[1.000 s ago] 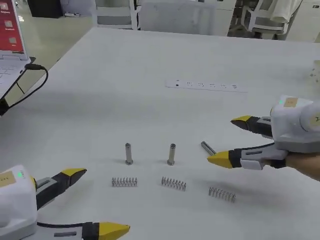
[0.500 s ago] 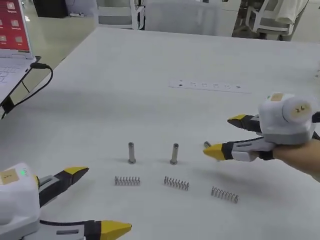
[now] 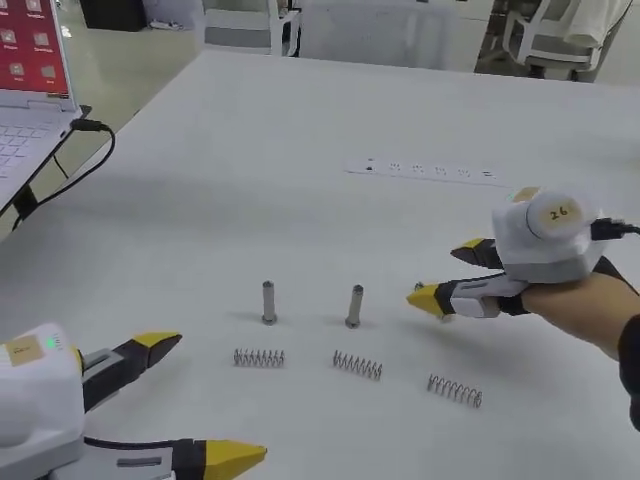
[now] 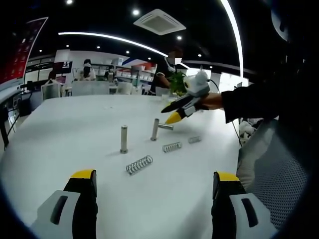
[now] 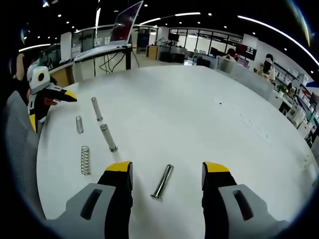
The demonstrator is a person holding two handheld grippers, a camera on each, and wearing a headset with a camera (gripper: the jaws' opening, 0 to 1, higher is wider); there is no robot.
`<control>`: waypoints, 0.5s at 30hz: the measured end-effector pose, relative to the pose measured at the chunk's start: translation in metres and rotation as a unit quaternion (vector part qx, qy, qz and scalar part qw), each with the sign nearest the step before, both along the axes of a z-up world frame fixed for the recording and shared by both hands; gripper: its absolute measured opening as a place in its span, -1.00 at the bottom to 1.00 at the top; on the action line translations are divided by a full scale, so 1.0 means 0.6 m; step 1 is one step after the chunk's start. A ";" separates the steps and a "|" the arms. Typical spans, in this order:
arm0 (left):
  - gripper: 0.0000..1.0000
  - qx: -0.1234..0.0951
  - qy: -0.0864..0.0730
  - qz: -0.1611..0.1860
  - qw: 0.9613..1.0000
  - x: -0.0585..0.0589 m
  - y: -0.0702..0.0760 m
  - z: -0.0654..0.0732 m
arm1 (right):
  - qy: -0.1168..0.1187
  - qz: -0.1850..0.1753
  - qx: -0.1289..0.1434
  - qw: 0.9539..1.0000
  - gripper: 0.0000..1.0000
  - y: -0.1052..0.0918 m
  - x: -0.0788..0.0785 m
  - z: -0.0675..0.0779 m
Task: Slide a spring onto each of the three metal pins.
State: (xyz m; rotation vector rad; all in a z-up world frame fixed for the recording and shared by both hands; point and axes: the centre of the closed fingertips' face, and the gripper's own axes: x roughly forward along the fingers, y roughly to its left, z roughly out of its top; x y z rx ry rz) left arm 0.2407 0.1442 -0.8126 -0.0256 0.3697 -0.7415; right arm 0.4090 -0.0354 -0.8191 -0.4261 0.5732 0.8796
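The right tongs (image 5: 168, 167) are brought closer, open astride the fallen pin (image 5: 162, 181); it is best gripped mid-shaft and stood upright. The left tongs (image 4: 155, 175) are held open.

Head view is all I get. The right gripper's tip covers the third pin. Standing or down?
Observer: Down. In the right gripper view the pin lies on its side on the table, between the jaws of the right gripper.
Operator: Gripped?
Observer: No. The jaws are open, with a gap on each side of the pin.
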 end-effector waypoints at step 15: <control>0.86 -0.001 0.004 0.000 1.000 0.000 -0.001 -0.004 | 0.030 -0.022 -0.036 0.999 -0.35 0.001 0.008 -0.029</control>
